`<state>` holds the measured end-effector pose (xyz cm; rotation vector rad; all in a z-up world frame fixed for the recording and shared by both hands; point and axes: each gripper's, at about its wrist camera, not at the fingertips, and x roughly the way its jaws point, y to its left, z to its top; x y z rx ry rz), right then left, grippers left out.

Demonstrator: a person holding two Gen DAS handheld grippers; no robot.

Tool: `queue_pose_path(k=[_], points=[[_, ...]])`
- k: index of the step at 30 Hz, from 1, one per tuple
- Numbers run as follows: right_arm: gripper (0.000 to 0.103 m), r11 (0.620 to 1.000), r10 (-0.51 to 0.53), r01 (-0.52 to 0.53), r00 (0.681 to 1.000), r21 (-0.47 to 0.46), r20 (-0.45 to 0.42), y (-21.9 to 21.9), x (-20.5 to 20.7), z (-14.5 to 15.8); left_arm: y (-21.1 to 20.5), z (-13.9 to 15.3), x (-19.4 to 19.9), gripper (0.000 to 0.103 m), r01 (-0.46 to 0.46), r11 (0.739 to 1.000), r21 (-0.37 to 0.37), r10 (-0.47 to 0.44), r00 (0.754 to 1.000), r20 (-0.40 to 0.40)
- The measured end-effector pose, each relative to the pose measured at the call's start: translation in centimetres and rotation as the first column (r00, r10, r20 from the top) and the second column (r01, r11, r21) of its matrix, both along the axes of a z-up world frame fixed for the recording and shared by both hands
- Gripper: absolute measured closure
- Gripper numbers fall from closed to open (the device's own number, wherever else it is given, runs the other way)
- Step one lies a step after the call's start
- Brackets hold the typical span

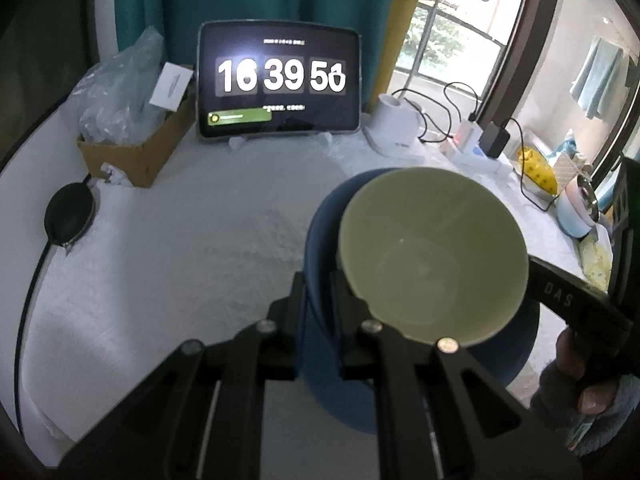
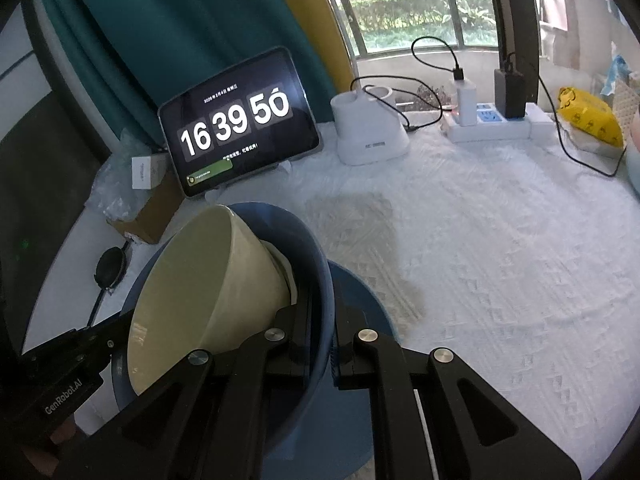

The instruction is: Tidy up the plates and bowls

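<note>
Step in hand: both claws carry one stack over the white textured cloth on the counter (image 2: 500, 264); this looks like a transfer, mid-way through tidying.
Left claw (image 1: 318, 312): clamped on the near-left rim of the deep blue bowl (image 1: 320, 240).
Right claw (image 2: 322, 320): clamped on the opposite rim of that blue bowl (image 2: 316, 264).
Task's thing: pale green cone-shaped bowl (image 1: 432, 256) lies tipped inside the blue bowl, leaning toward the left claw; a blue plate (image 2: 360, 292) shows beneath, contact unclear.
Next move calls for: level, matched lowering by both claws, since the tilted green bowl could slide.
Writing: black tablet clock (image 2: 236, 120) reads 16 39 50; "GenRobot.AI" and "DAS" on the claw bodies.
</note>
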<state>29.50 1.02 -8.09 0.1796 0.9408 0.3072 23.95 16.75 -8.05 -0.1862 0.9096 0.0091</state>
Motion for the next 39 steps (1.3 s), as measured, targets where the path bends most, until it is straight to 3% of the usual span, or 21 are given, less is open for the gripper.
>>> queue_pose_path(k=[14,39], points=[[0.093,1.000,0.000,0.000,1.000,-0.005,-0.018,0.0,0.6,-0.6,-1.0,-0.1,0.4,0.093,-0.003,0.996,0.090,0.000,0.999,0.032],[0.093,1.000,-0.002,0.001,0.999,-0.015,-0.047,-0.8,0.6,-0.6,-1.6,0.1,0.7,0.091,0.012,0.992,0.124,-0.014,1.000,0.017]])
